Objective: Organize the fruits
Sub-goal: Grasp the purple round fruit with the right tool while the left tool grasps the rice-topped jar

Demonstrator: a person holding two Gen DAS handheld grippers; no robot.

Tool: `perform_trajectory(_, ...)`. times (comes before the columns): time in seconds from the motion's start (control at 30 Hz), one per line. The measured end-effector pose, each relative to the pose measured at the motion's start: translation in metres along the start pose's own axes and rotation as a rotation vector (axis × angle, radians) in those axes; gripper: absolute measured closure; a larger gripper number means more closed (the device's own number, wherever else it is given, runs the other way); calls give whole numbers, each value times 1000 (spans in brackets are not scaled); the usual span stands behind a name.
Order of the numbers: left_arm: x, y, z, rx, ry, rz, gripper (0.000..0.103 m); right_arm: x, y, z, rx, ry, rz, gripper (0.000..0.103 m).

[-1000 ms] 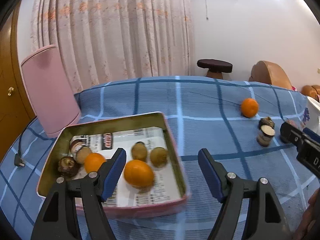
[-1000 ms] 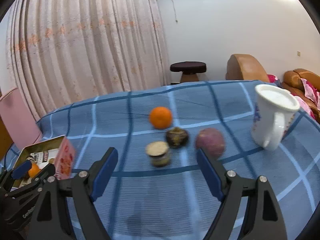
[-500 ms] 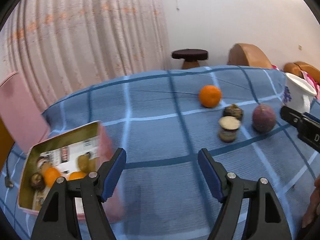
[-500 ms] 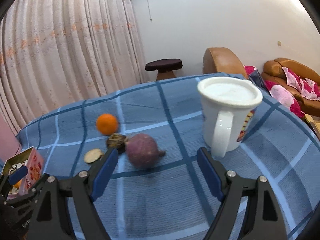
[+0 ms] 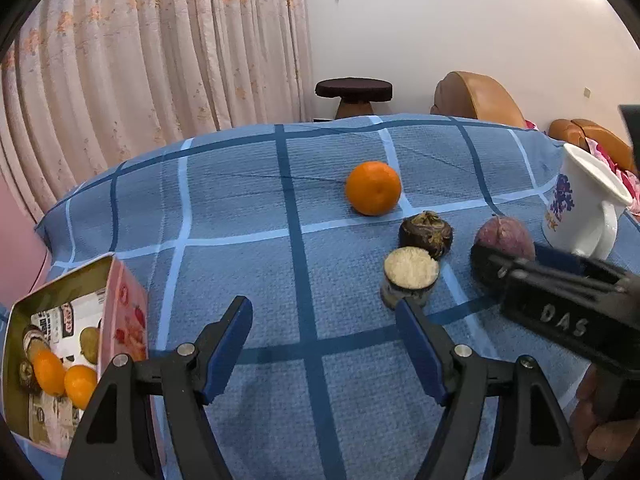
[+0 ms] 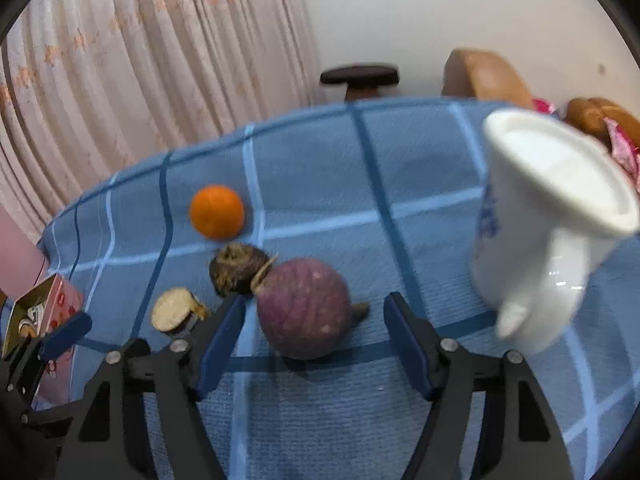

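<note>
lying just ahead of the right gripper (image 6: 310,340), a round purple passion fruit (image 6: 304,308) with a dry stalk sits on the cloth, slightly left of centre in the gap between blue pads set wide apart; nothing is gripped. roughly spherical, so no long axis governs the approach. the right gripper is nearer; the left gripper (image 5: 324,344), likewise spread and empty, hovers further left. just left and beyond: a dark round fruit (image 6: 238,274) touching or nearly touching the purple one, a cut brown-skinned fruit with pale flesh (image 6: 178,312), an orange mandarin (image 6: 217,211). near right: a white ceramic mug (image 6: 548,232). far left: a pink-sided tin tray (image 5: 122,312) holding fruit. surface: blue checked cloth (image 5: 240,208). room: pale curtain (image 5: 160,48), dark stool (image 5: 354,94).
</note>
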State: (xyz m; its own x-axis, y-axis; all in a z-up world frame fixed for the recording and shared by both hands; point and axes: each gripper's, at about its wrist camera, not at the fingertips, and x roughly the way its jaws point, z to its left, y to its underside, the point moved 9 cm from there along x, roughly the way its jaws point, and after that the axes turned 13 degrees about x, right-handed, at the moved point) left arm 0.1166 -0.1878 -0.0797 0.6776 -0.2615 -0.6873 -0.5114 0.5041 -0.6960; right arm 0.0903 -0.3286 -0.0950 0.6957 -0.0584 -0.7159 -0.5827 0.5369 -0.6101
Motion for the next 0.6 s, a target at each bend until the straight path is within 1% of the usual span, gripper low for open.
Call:
perform_trajectory(0.07,4,-4,-4,4,9,1,28,7,3,-2,6,-7,43,42)
perform_trajectory(0.13,6,-6,-7,13,10,4,28,5,4,-2,-14,5,39,46)
perform_trajectory(0.17,7,-7,-8,12,23,0,28,2,4,-2,-24,1,35,51)
perform_trajectory(0.2,5,-8,-9,8,37,-6,28,-1,5,-2,-33,4,31,53)
perform_trajectory(0.27,3,-9,-12,10,59,-17,28,-11,6,-6,-27,28,-1,53)
perform_trajectory(0.37,2,-12,-18,24,67,-23,28,-27,-2,-11,22,-15,-43,53)
perform_trajectory(0.47,9,-17,-26,38,66,-12,28,-41,-9,-16,43,-14,-103,53)
perform_trajectory(0.5,12,-18,-27,38,57,-4,28,-44,-11,-15,44,-13,-113,53)
perform_trajectory(0.6,23,-25,-31,17,72,14,29,-45,-10,-18,54,-8,-119,53)
